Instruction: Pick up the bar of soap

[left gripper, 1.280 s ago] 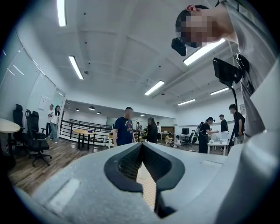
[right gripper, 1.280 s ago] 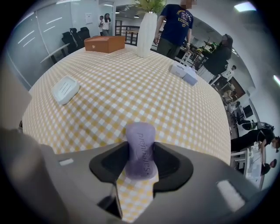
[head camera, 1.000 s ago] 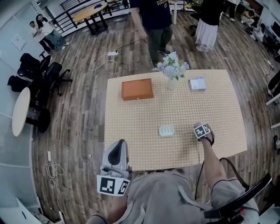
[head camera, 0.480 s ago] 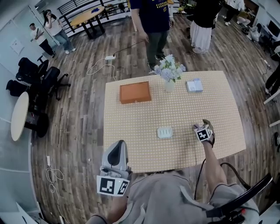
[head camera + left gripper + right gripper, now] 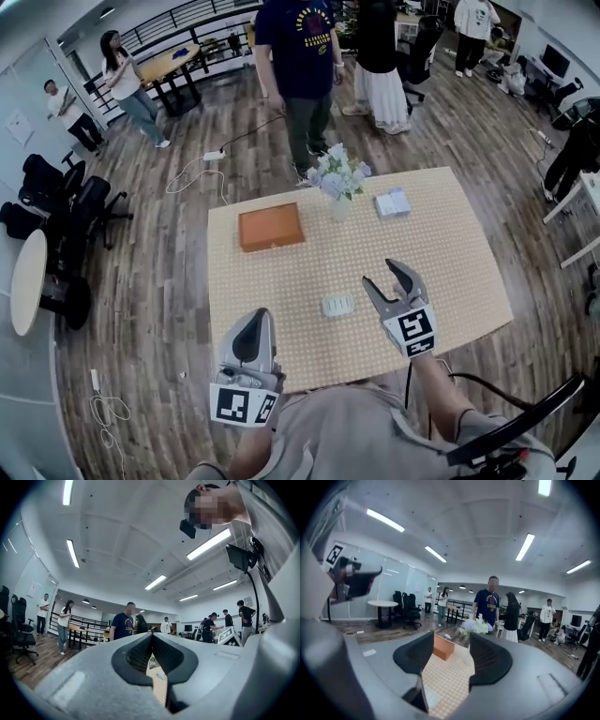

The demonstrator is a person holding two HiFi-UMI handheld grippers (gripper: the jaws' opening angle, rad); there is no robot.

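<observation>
The bar of soap (image 5: 337, 305), pale and small, lies on the tan studded table (image 5: 450, 272) near its front middle. My right gripper (image 5: 381, 273) hovers just right of the soap and points away from me. Its jaws stand apart and are closing, with nothing between them. In the right gripper view the right gripper (image 5: 452, 641) frames bare table, and a pale patch that may be the soap (image 5: 430, 698) shows low on the left. My left gripper (image 5: 253, 319) sits at the table's near left edge, apart from the soap, with its jaws together, and the left gripper (image 5: 151, 637) holds nothing.
An orange box (image 5: 270, 227) lies at the table's far left. A vase of flowers (image 5: 336, 178) and a small blue-white packet (image 5: 392, 202) stand near the far edge. People (image 5: 302, 56) stand just beyond that edge. Office chairs (image 5: 56, 197) and a floor cable (image 5: 202, 164) are at the left.
My right gripper has risen off the table and shifted left toward the soap, its jaws now plainly apart. The left gripper stays where it was.
</observation>
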